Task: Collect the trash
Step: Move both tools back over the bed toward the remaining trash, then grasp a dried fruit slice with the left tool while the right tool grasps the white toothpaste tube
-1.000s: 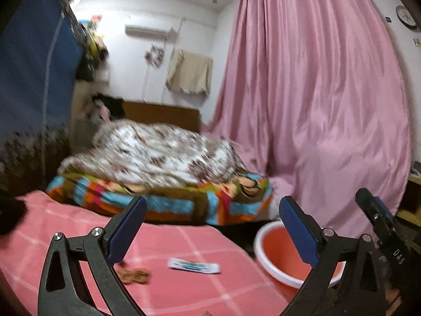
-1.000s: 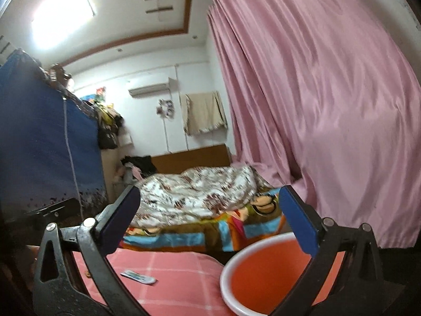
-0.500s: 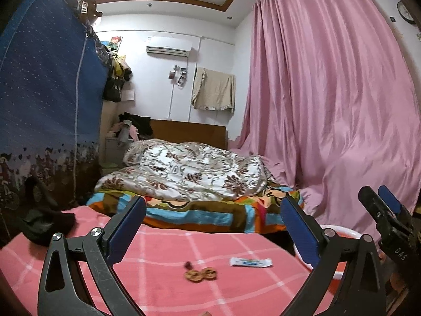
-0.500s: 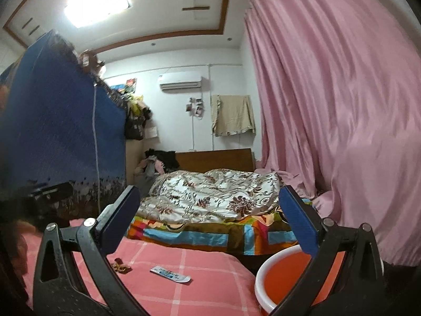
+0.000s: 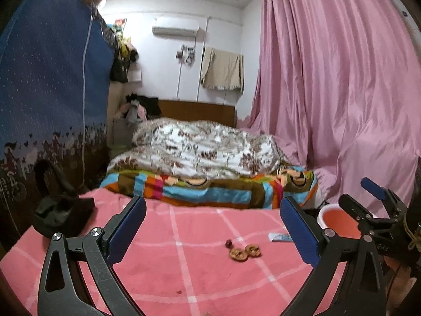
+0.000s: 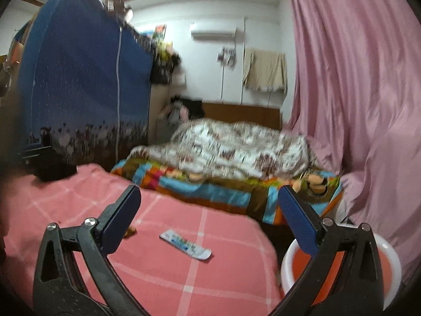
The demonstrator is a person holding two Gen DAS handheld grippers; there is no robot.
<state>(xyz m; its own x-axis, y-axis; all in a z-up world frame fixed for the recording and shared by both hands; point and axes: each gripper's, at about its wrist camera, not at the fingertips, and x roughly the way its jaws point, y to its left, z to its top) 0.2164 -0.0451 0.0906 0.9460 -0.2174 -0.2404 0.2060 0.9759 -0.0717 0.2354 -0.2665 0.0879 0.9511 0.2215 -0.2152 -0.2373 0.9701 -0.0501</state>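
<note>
White walls; a pink curtain (image 5: pixel 342 92) hangs at three o'clock, a blue fabric wardrobe (image 5: pixel 52 79) at nine, an air conditioner (image 5: pixel 175 30) at twelve above the bed's wooden headboard (image 5: pixel 197 110).

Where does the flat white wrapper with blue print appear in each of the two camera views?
Left wrist view: the flat white wrapper with blue print lies on the pink checked blanket, right of centre, partly hidden behind the gripper's right finger.
Right wrist view: the same wrapper lies near the centre, fully visible on the blanket.
Shared landmark: the orange basin with a white rim, beyond the blanket's right edge.
</note>
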